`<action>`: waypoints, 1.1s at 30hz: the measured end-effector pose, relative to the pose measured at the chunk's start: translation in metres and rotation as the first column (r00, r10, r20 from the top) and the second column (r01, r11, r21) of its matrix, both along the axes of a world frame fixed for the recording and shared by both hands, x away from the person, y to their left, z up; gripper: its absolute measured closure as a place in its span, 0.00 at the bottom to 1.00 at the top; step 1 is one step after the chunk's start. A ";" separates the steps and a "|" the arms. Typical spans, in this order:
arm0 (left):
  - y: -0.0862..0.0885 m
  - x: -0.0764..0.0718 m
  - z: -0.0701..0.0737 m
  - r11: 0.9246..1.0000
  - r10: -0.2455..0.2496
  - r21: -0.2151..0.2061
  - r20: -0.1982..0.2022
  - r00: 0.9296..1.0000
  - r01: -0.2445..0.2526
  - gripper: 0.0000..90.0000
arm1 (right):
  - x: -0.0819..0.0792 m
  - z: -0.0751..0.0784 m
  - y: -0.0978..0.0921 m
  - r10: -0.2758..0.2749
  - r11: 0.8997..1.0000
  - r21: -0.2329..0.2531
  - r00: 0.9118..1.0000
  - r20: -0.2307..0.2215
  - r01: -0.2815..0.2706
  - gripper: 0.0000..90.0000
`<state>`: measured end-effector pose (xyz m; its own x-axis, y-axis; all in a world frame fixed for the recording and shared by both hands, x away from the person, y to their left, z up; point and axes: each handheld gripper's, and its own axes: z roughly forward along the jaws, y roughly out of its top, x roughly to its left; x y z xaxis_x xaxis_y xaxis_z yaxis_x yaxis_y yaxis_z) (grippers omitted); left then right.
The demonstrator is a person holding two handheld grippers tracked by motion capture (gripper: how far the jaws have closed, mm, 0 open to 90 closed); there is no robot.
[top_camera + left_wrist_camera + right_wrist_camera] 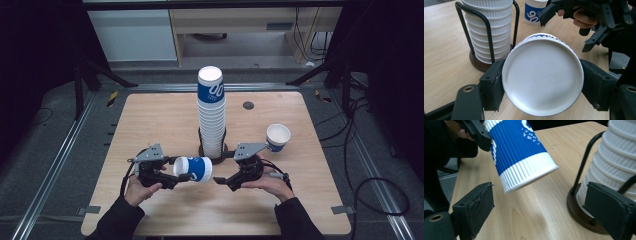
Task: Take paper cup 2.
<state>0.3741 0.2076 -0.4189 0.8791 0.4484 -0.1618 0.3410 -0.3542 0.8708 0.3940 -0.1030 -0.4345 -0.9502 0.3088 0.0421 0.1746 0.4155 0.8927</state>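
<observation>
I see the tabletop carrying a tall stack of cups in a black wire holder around its middle. My left gripper is clamped on a blue-and-white cup lying sideways above the tabletop's near half. My right gripper has its fingers apart, near the cup's base. A lone upright cup stands toward the right edge

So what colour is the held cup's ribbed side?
Blue with a white band at its base end, clearest in the right gripper view.
</observation>
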 end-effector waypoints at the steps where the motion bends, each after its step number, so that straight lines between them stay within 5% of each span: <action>1: 0.000 0.000 0.000 1.000 0.000 -0.003 0.001 1.000 0.000 0.30 | 0.000 -0.001 0.001 0.009 1.000 0.001 1.000 -0.003 -0.009 0.09; 18: -0.008 -0.009 0.008 0.994 -0.078 -0.080 0.018 0.997 0.079 0.30 | -0.003 -0.006 0.014 0.088 0.996 0.034 0.996 -0.036 -0.086 0.09; 33: -0.017 -0.013 0.008 0.988 -0.133 -0.082 0.011 0.991 0.134 0.31 | -0.006 -0.010 0.025 0.163 0.986 0.054 0.985 -0.052 -0.160 0.10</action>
<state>0.3611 0.1905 -0.4104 0.9312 0.3122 -0.1883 0.2904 -0.3228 0.9008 0.3883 -0.0784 -0.4446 -0.9831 0.1481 0.1080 0.1591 0.3975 0.9037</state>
